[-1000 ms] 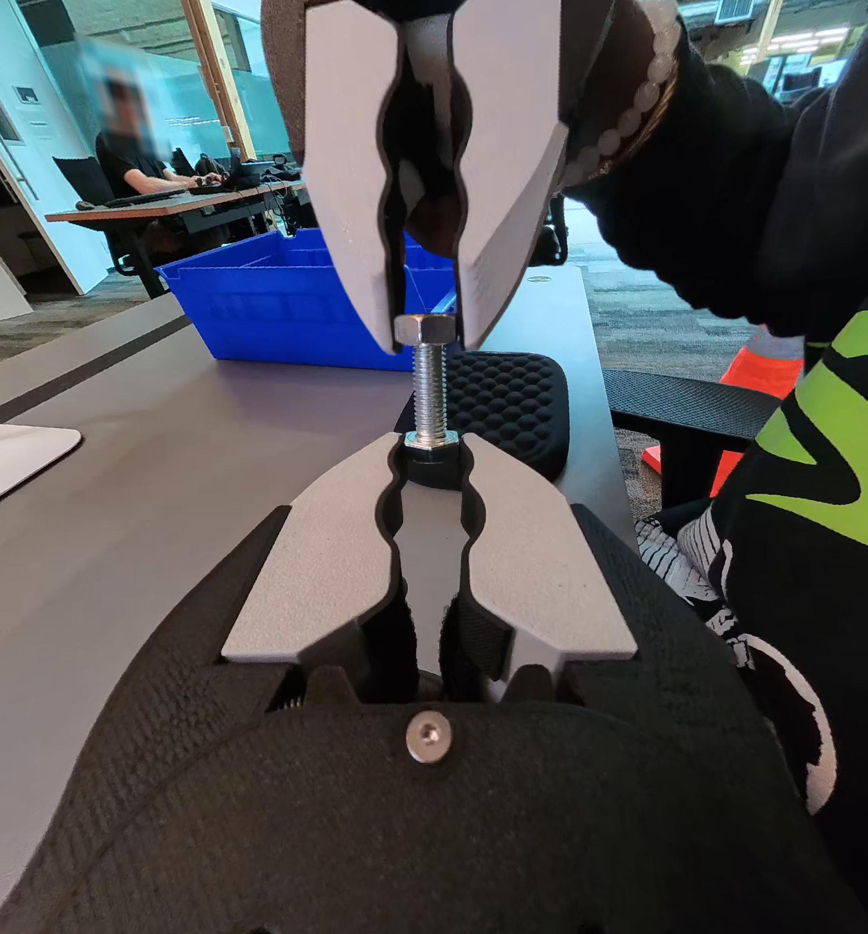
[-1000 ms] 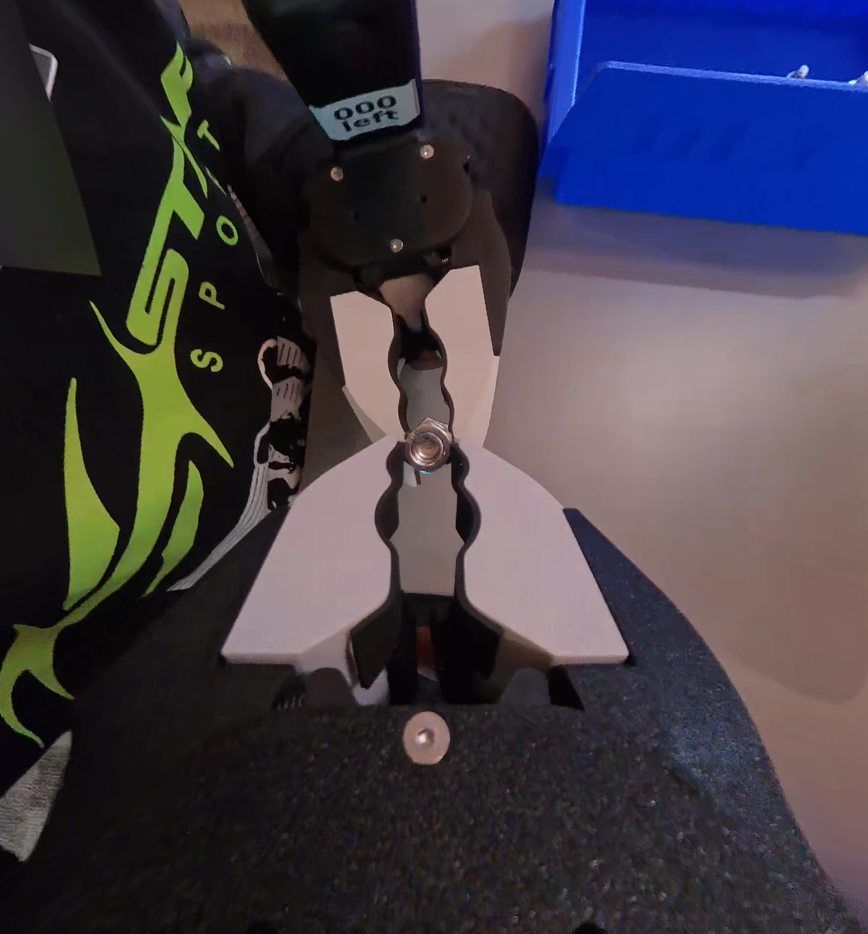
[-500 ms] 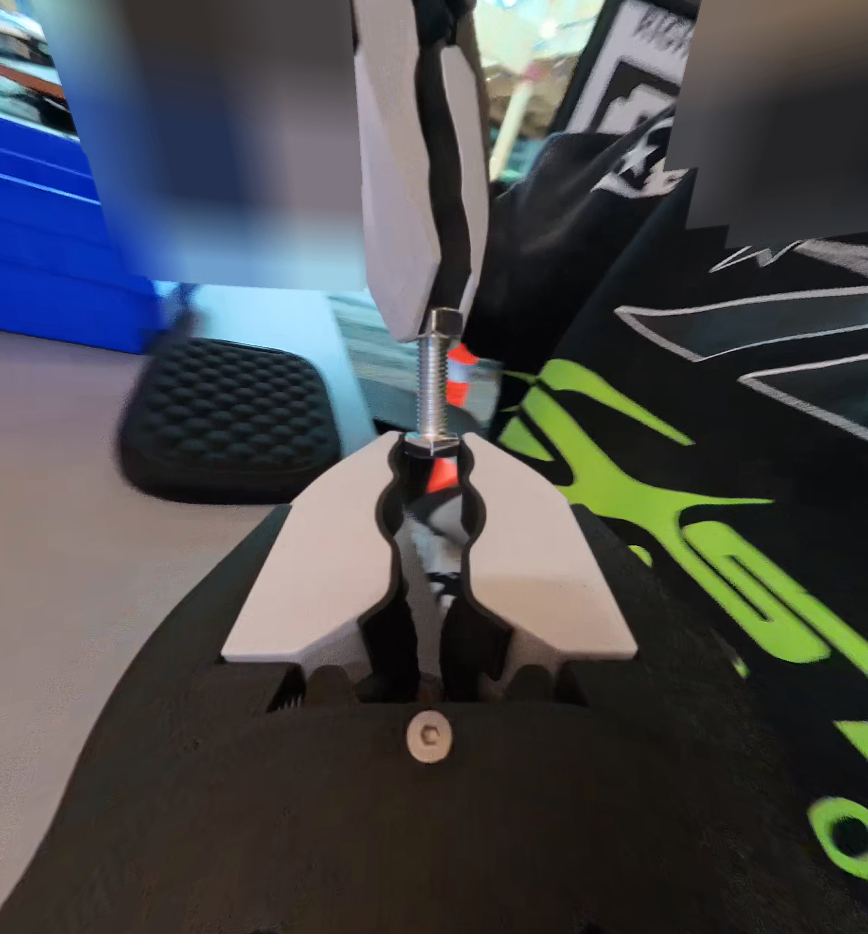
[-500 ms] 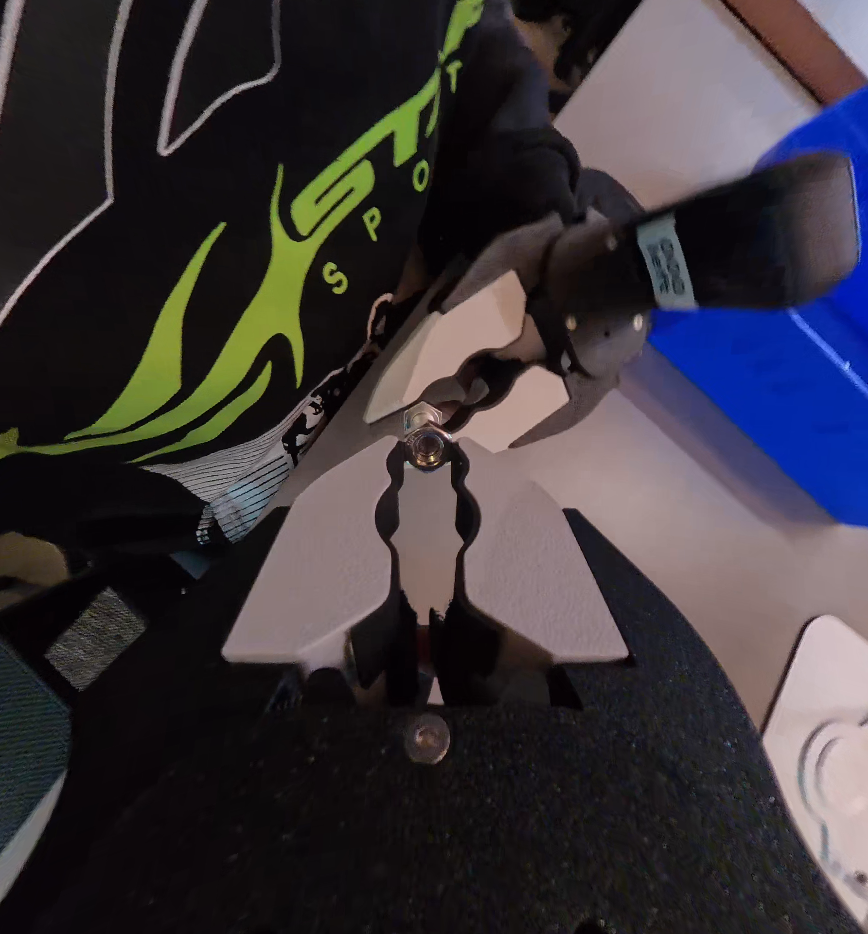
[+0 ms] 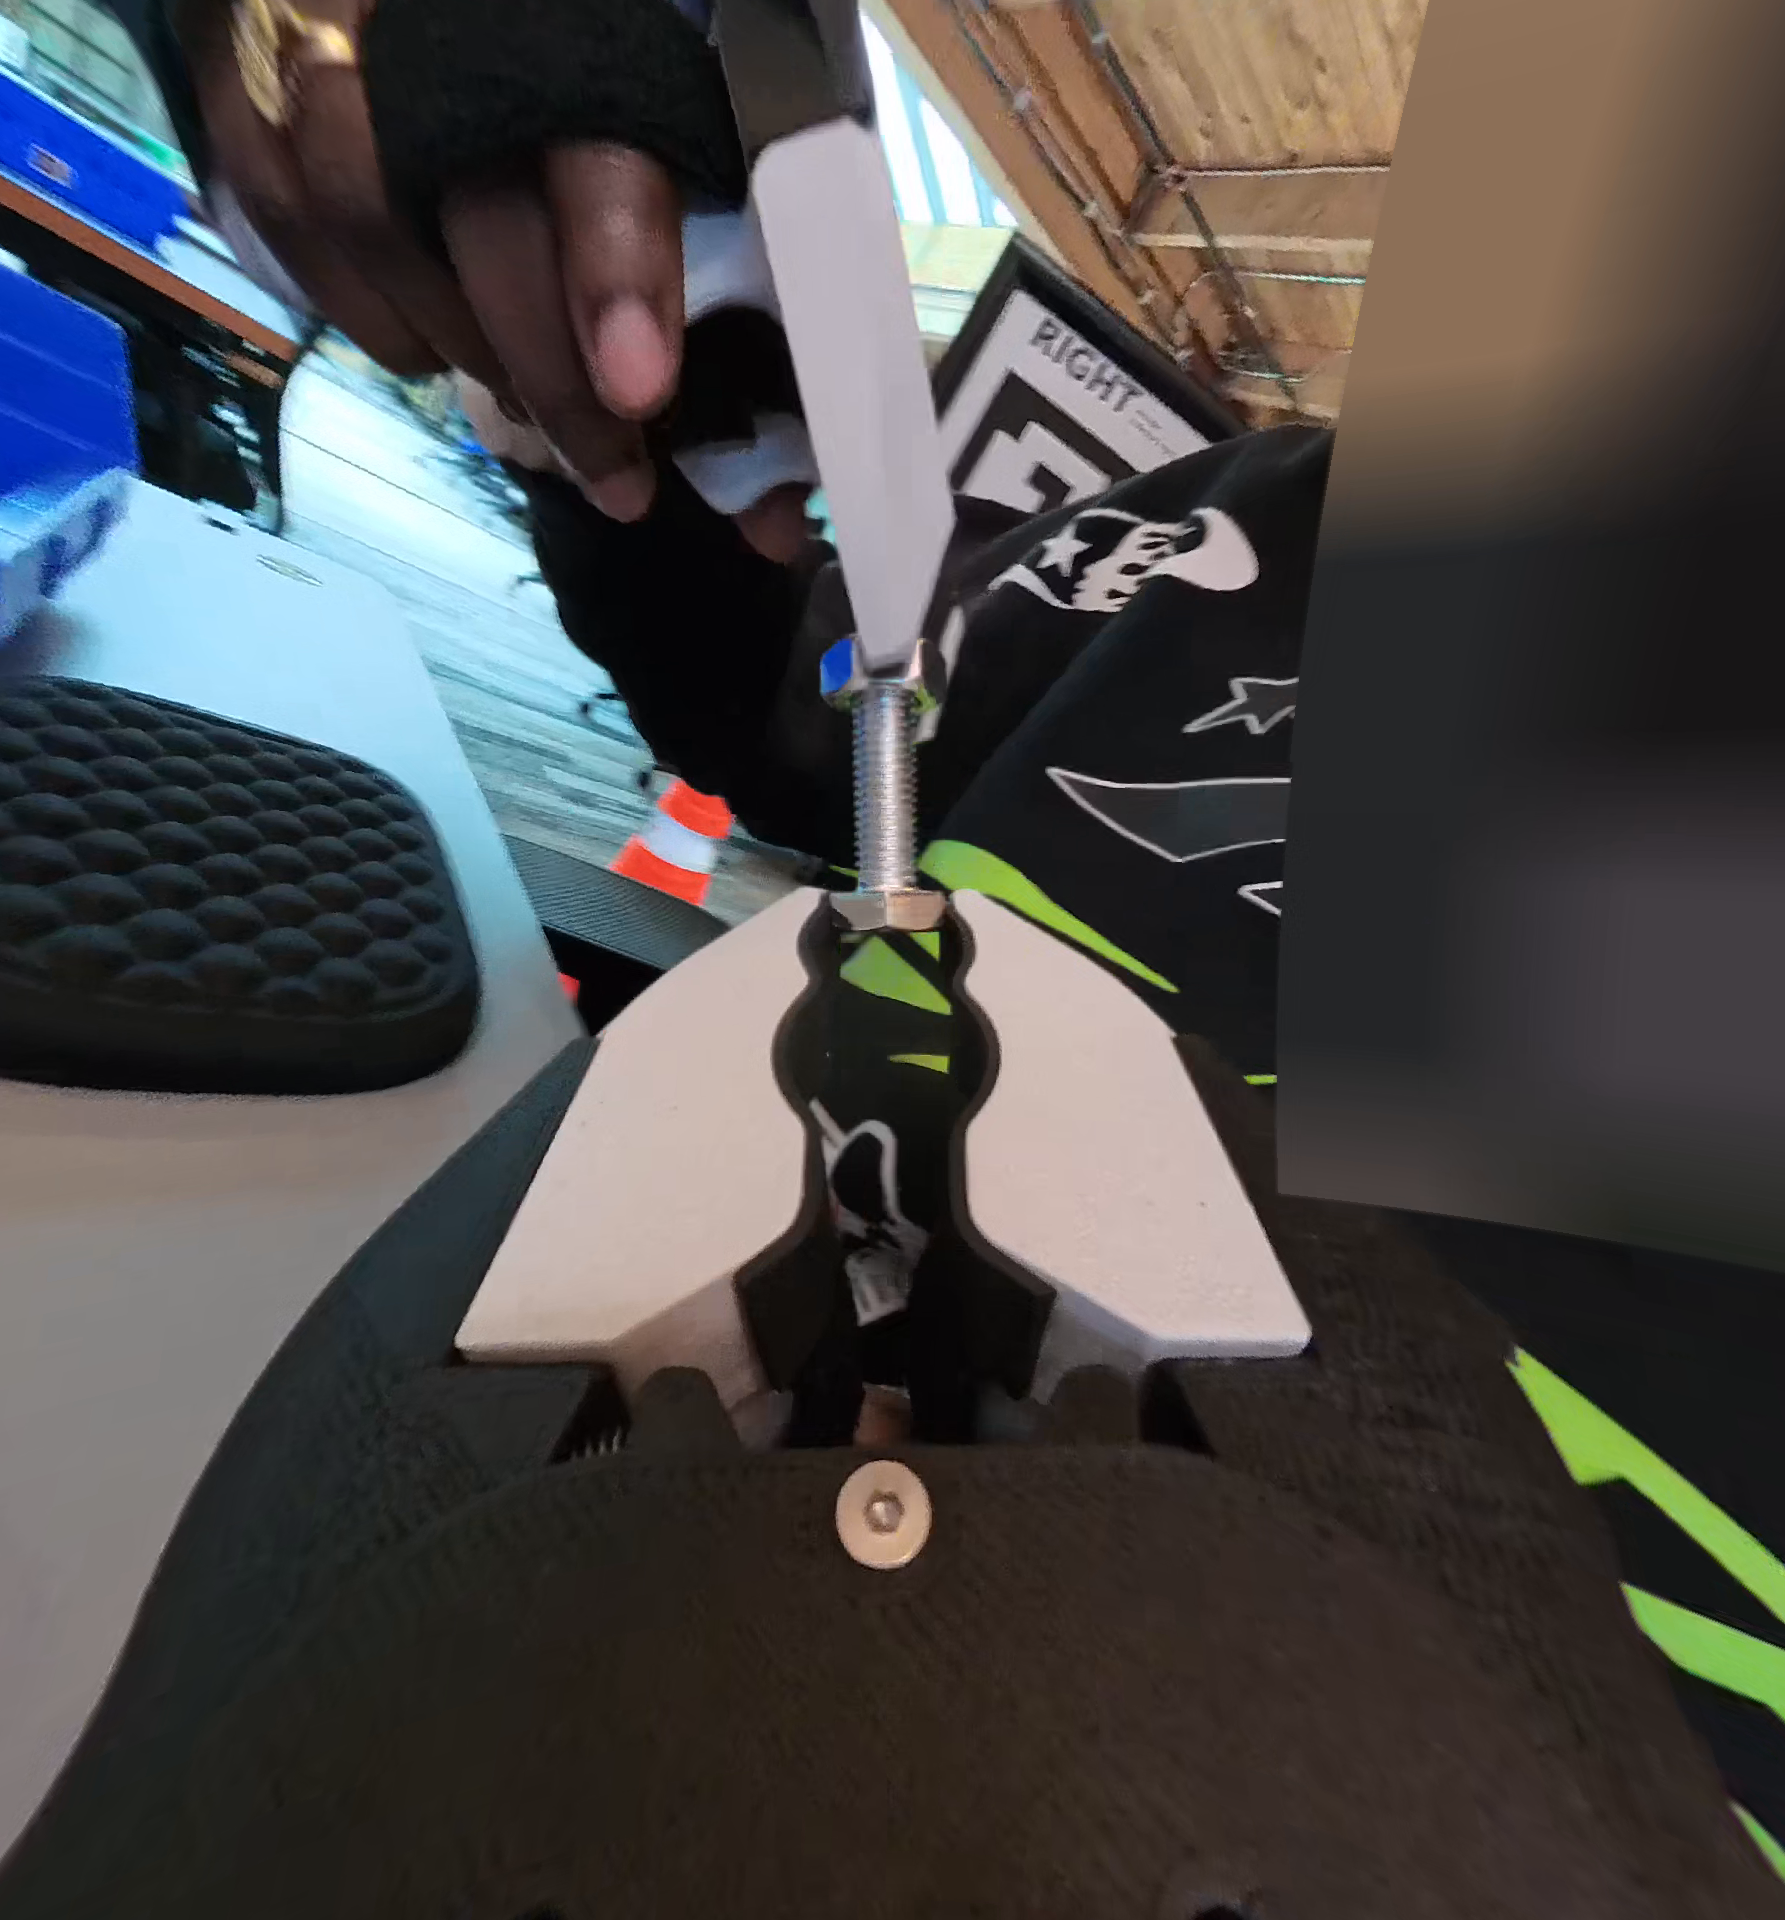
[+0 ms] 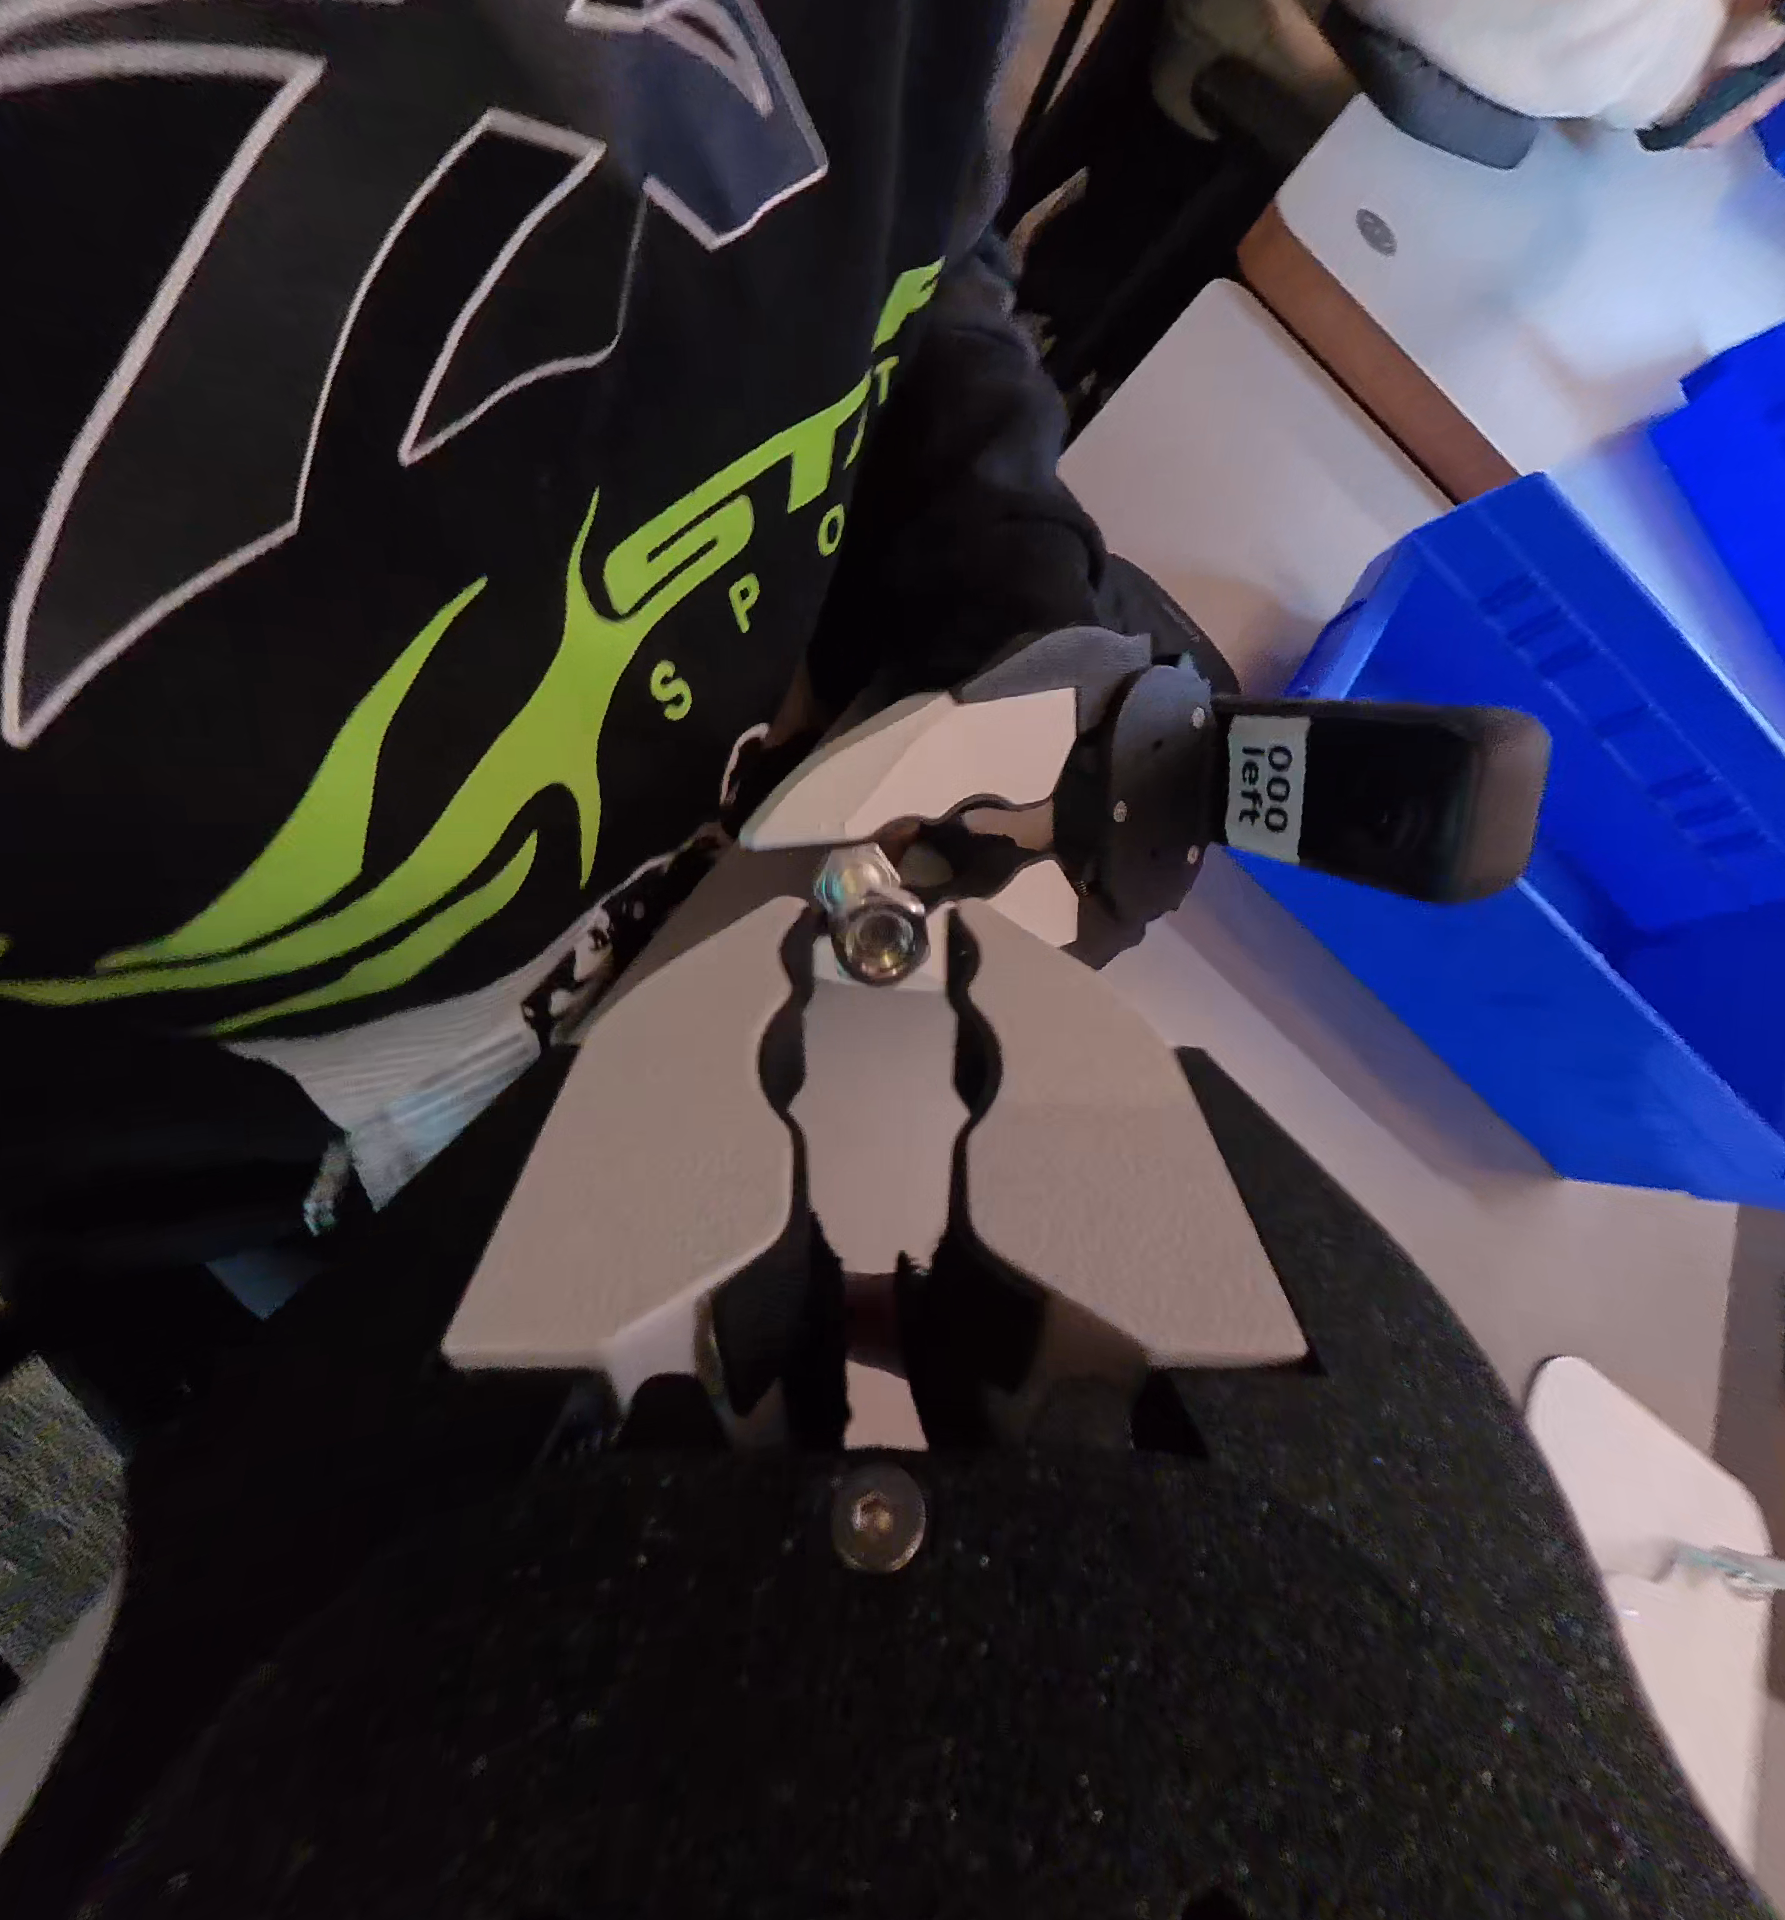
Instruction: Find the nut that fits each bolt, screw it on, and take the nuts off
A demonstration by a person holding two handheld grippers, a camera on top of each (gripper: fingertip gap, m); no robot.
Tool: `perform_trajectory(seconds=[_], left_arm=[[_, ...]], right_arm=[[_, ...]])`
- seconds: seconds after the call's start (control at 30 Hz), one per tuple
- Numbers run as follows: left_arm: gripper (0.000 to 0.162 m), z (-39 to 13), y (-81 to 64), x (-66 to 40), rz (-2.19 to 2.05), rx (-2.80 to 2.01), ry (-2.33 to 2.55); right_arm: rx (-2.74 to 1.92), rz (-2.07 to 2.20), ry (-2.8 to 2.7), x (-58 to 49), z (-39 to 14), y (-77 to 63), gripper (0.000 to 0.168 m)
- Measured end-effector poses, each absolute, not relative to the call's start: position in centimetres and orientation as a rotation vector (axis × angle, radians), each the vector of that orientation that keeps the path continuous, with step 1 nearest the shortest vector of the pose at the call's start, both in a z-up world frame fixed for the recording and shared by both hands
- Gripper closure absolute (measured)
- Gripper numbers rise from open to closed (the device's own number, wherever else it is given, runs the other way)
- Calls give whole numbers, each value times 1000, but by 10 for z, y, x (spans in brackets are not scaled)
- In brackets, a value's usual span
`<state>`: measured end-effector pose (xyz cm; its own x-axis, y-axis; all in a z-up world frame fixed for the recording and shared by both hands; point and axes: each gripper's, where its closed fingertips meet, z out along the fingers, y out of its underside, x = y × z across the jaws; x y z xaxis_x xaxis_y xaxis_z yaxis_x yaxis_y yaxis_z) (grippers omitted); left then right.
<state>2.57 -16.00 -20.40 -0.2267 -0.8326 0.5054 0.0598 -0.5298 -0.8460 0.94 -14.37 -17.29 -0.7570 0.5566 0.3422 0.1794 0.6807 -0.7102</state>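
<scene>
A silver bolt (image 5: pixel 885 800) stands upright between my two grippers, held in the air by the table edge. My left gripper (image 5: pixel 886 920) is shut on a hex nut (image 5: pixel 909 910) at the bolt's lower end. My right gripper (image 5: pixel 888 657) comes down from above and is shut on the bolt's hex head (image 5: pixel 841 673). In the right wrist view my right gripper (image 6: pixel 880 935) holds the head (image 6: pixel 880 943) end-on. Just beyond it, the left gripper (image 6: pixel 857 857) lies sideways with the nut (image 6: pixel 844 881) in its tips.
A blue bin (image 6: pixel 1594 935) stands on the grey table (image 6: pixel 1231 499) to the right. A black dimpled pad (image 5: pixel 171 883) lies near the table edge. A white tray (image 6: pixel 1646 1558) is at the lower right. A person's black and green shirt (image 6: pixel 348 520) is close behind the bolt. Less than 4 cm separates the two grippers' tips.
The left gripper has turned about a quarter turn around the bolt, from pointing up to pointing right in the right wrist view. Both views have swung towards the person's shirt. Both grips still hold.
</scene>
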Motion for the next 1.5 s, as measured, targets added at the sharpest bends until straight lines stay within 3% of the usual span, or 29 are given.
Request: perform_trajectory(seconds=[0.13,0.23,0.57,0.63,0.83,1.07,1.5], left_arm=[[144,-206,-128,22,-1433,-1397,836],[144,-206,-92,7,-996,-1396,675],[144,-194,-73,-15,-645,-1319,481],[144,-195,-73,-16,-629,-1323,485],[144,-196,-74,-14,-619,-1326,498],[144,-193,-85,-6,-738,-1308,543],[144,-173,-153,20,-1629,-1149,747]], right_arm=[[-913,1014,-2178,-2,-165,-121,116],[-1205,1020,-1976,-12,-164,-93,113],[-1476,1247,-1497,-34,-159,-83,122],[-1477,1267,-1493,-35,-159,-85,131],[-1457,1224,-1522,-35,-158,-84,149],[-1322,1261,-1641,-29,-155,-95,149],[-877,1366,-1912,-10,-139,-145,150]])
